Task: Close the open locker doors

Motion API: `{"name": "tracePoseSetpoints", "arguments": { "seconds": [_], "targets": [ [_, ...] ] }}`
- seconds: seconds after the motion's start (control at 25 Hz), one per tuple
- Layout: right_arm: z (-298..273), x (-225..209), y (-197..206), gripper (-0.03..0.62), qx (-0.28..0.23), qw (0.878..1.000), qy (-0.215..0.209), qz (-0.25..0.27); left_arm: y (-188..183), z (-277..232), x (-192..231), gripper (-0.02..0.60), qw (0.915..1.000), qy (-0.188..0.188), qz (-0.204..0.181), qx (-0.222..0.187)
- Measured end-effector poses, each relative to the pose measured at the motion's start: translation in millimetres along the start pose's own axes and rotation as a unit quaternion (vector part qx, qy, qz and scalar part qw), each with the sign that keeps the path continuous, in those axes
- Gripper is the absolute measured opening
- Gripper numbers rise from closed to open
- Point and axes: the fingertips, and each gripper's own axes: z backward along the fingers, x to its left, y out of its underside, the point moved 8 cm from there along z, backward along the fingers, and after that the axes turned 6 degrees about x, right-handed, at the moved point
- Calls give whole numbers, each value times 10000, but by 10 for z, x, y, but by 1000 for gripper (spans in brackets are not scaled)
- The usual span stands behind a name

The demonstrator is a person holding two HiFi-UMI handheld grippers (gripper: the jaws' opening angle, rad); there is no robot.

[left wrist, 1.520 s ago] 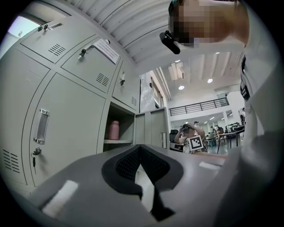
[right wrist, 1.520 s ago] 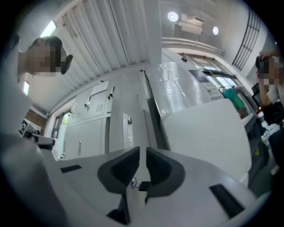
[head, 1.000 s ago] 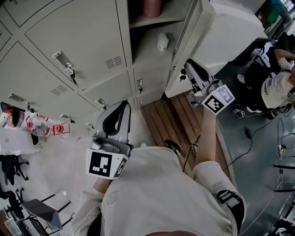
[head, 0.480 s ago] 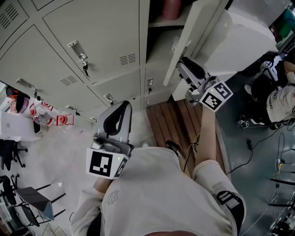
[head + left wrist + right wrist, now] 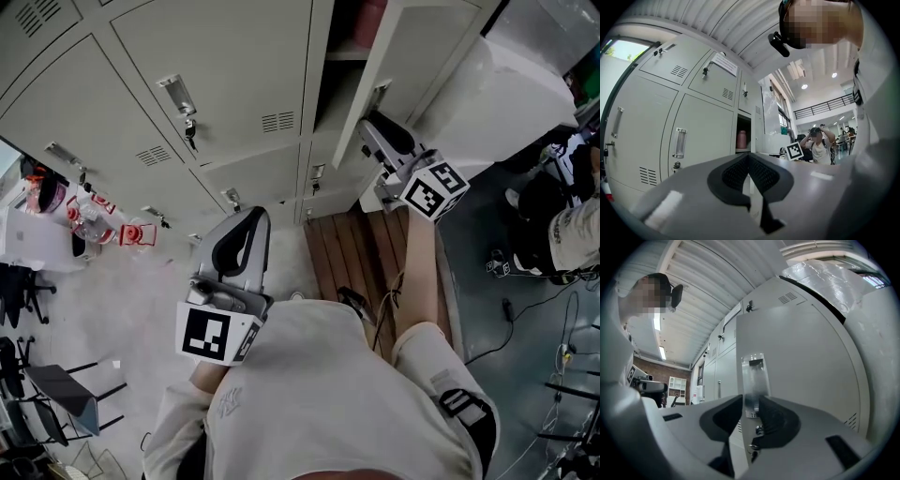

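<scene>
Nothing readable in any view. Paper label (image 5: 724,64) on an upper locker door (image 5: 712,75), far left: print too small to read. Marker cubes on the left gripper (image 5: 246,217) and right gripper (image 5: 367,131): black-and-white square patterns only, no letters or digits. Open locker door (image 5: 801,380), clamped in the right gripper's tongs: nothing legible on its face or handle plate (image 5: 753,380). Red-and-white items (image 5: 131,234) far left on the white surface (image 5: 28,258): print blurred, illegible.
</scene>
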Motion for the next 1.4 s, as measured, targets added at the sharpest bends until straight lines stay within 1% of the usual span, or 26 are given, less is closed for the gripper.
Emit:
{"name": "tracePoseSetpoints", "arguments": {
  "seconds": [0.36, 0.8, 0.96, 1.12, 1.24, 1.4],
  "targets": [
    [-380, -85, -3, 83, 84, 9998, 175, 50, 11, 42, 171, 8, 9996, -291, 24, 26],
    [-774, -231, 11, 83, 145, 9988, 457, 25, 16, 36, 458, 8, 9985, -539, 61, 46],
    [-847, -283, 30, 83, 180, 9985, 526, 8, 20, -12, 536, 8, 9985, -541, 68, 89],
    [-853, -331, 8, 81, 40, 9978, 663, -28, 24, -78, 601, 8, 9987, -488, 70, 108],
    [-873, -340, -10, 81, 72, 9972, 746, 79, 27, -126, 640, 8, 9989, -439, 83, 109],
    [-896, -322, -10, 81, 83, 9969, 756, 182, 38, -173, 677, 8, 9991, -381, 118, 115]
  ]
}}
